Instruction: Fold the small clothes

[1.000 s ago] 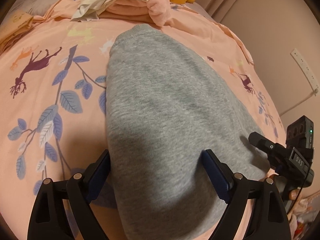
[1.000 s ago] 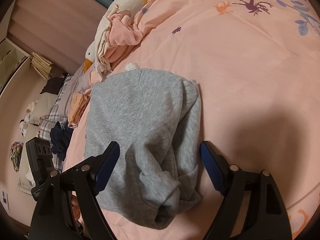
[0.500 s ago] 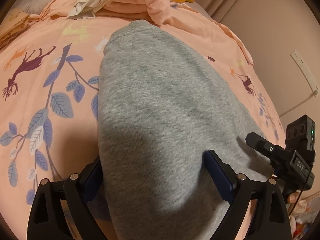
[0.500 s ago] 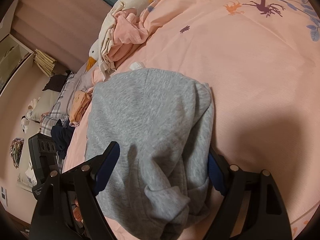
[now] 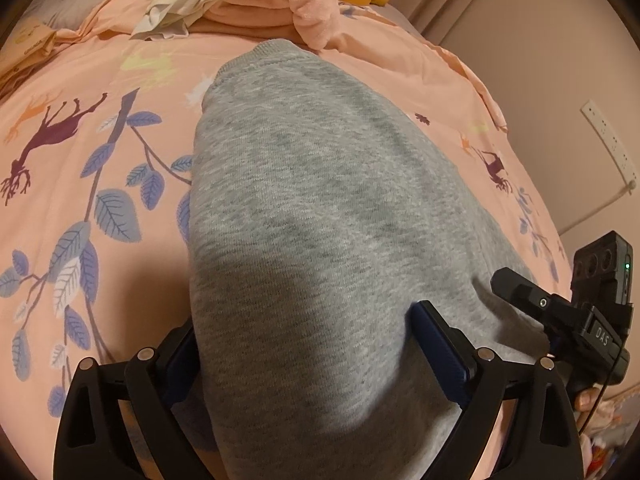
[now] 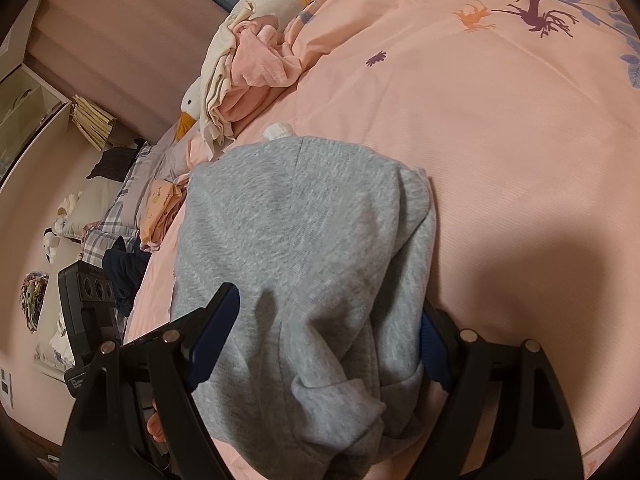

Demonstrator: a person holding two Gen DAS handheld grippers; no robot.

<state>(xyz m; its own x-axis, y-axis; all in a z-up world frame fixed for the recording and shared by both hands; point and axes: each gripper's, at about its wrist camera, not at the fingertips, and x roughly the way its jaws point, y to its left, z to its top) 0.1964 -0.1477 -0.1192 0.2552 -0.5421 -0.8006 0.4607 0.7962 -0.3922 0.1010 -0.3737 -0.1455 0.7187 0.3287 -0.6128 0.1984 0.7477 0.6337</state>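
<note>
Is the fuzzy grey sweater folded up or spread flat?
Folded: the grey knit sweater shows doubled layers along its right edge, bunched near the right gripper.

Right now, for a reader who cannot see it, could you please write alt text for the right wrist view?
A grey garment lies on a pink bedspread, its bunched near end between the wide-open fingers of the right gripper. Behind it are a heap of cream and pink clothes and a toy goose; the left gripper shows at the left edge.
</note>
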